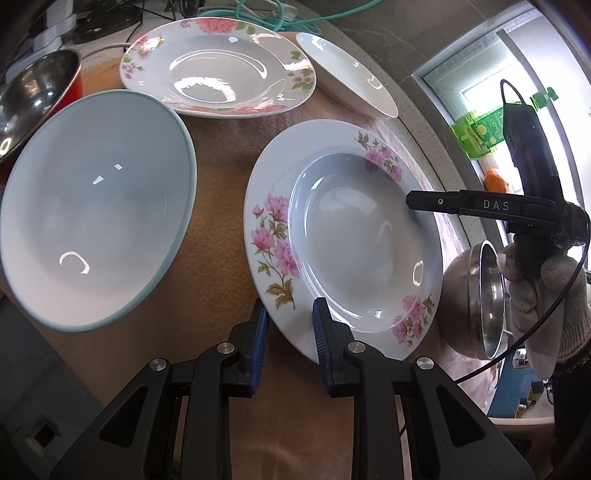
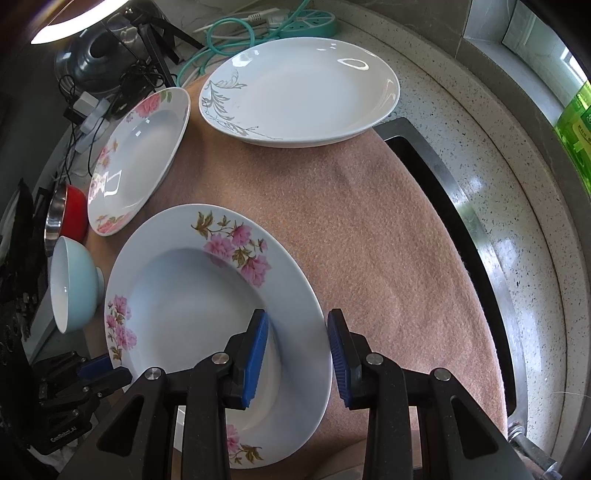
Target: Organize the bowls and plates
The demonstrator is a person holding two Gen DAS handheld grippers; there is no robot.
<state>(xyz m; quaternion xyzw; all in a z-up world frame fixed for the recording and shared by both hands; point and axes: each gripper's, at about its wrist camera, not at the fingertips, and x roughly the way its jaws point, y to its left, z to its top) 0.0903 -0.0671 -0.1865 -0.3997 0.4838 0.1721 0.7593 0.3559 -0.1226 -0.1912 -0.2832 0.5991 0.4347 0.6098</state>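
A deep white plate with pink flowers (image 1: 343,240) lies near me on the brown cloth (image 2: 369,240). My left gripper (image 1: 290,310) is shut on its near-left rim, one blue pad inside the rim and one at the outer edge. My right gripper (image 2: 297,317) is shut on the opposite rim, with one pad over the well and the other outside the edge. Across the same plate (image 2: 192,295) the left gripper (image 2: 107,371) shows at the lower left. A light blue bowl (image 1: 96,206) stands to the plate's left. Behind are a pink-flowered plate (image 1: 218,66) and a white plate with a grey leaf pattern (image 2: 303,92).
A steel bowl with a red outside (image 1: 33,96) stands at the far left, and a plain steel bowl (image 1: 472,302) by the gloved hand (image 1: 546,295) on the right. A black sink edge (image 2: 443,184) borders the cloth. Cables and a teal power strip (image 2: 310,18) lie behind.
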